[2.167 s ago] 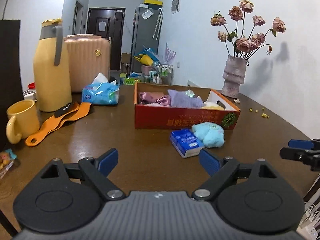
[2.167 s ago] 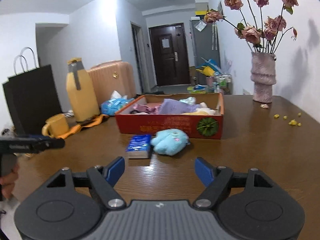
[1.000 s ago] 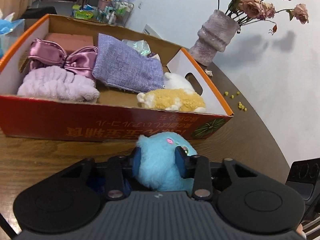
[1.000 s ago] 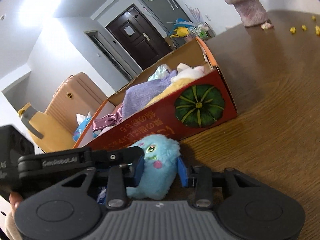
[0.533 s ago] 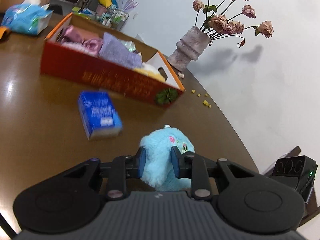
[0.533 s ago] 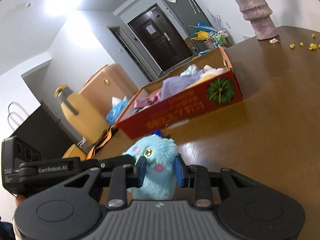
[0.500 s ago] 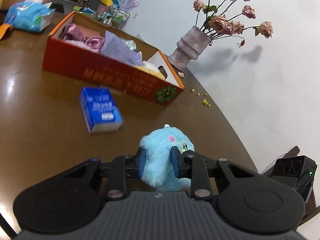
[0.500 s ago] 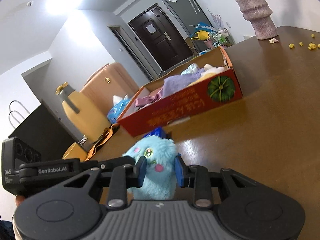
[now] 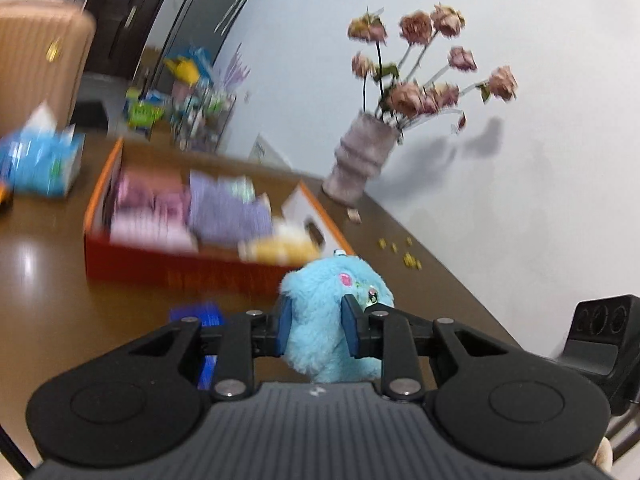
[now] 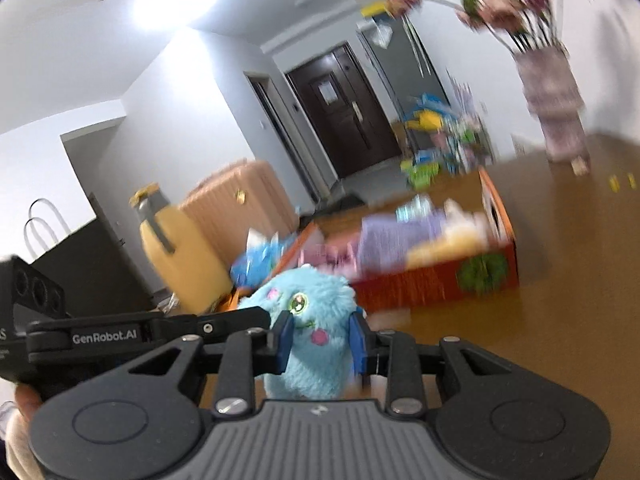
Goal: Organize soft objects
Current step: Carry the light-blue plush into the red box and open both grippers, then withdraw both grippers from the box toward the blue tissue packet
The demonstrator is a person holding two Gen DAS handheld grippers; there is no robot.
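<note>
A fluffy light-blue plush toy (image 9: 320, 292) hangs above the brown table, clamped from two sides. My left gripper (image 9: 314, 322) is shut on its body, blue pads sunk into the fur. My right gripper (image 10: 320, 340) is shut on the same plush toy (image 10: 308, 304), below its face. In the right wrist view the left gripper (image 10: 120, 336) reaches in from the left, tip at the fur. Beyond stands the red cardboard box (image 9: 160, 272) with pink, purple and yellow soft items inside; the same box (image 10: 440, 280) shows in the right wrist view.
A grey vase of dried roses (image 9: 360, 160) stands behind the box by the wall. A blue tissue pack (image 9: 36, 164) lies at far left, a small blue packet (image 9: 196, 316) under my left gripper. A yellow jug (image 10: 176, 256) and peach suitcase (image 10: 240, 200) are left.
Both grippers have risen off the table with the plush toy between them and tilted up. The box now sits just beyond the toy, and the scene is motion-blurred.
</note>
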